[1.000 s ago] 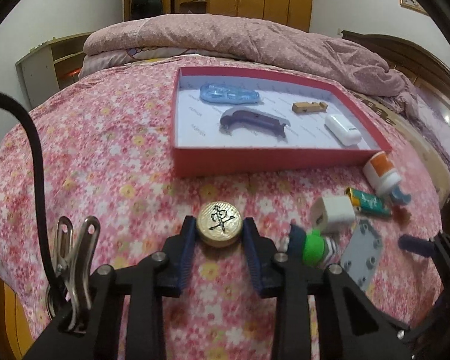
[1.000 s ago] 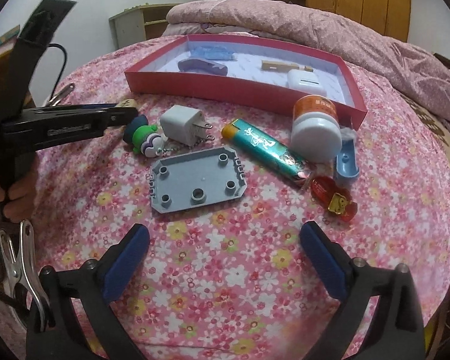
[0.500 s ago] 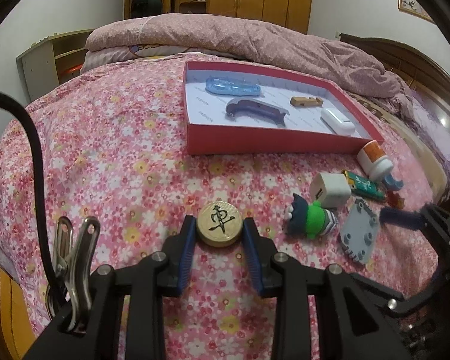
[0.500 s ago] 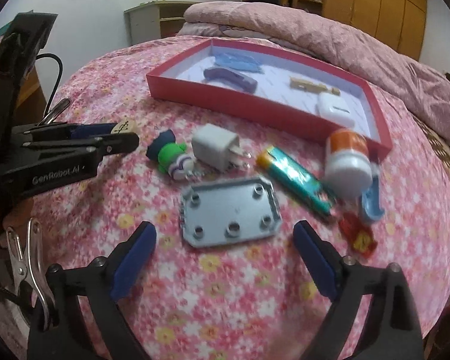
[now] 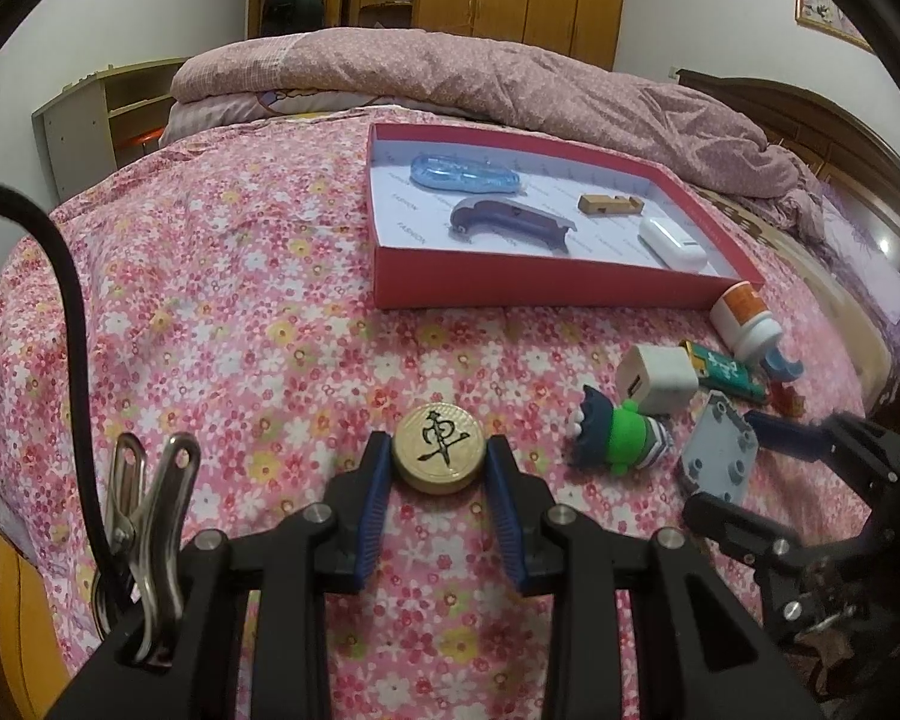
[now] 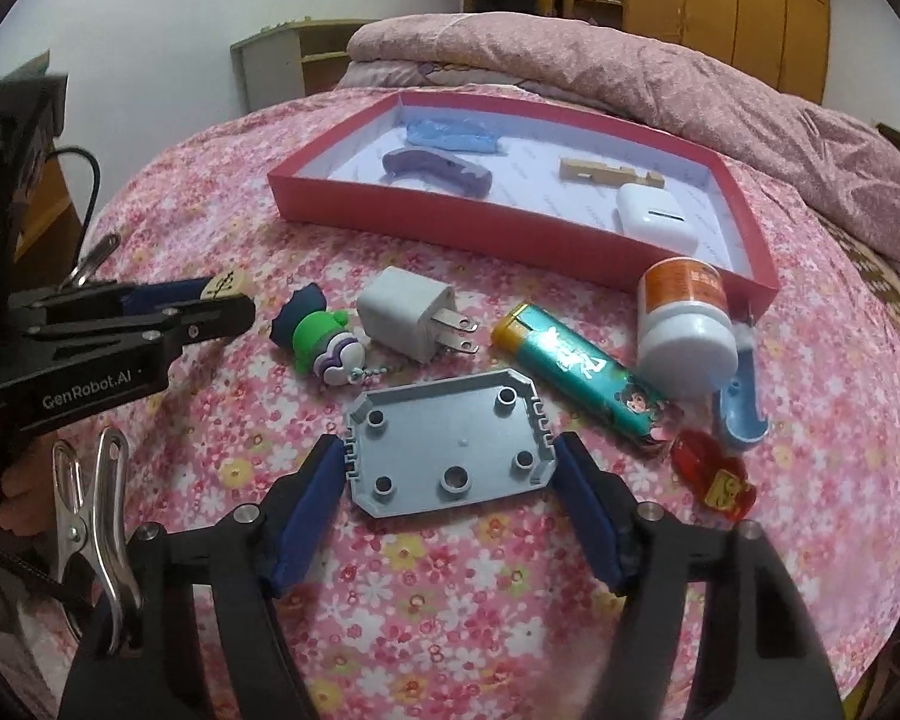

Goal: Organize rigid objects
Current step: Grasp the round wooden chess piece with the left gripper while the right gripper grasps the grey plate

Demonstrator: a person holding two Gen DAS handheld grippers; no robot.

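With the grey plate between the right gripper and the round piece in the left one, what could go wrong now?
1. The right gripper is closing around the thin grey plate, which lies flat on soft bedding; the pads may slide over its edges or pinch the cloth.
2. The keychain figure and charger lie near the plate, so lifting it may knock them.
3. The left gripper holds the round chess piece only by its rim; it might slip.

Left gripper clamped, angled downward; right gripper jaws closing, not yet pressing.
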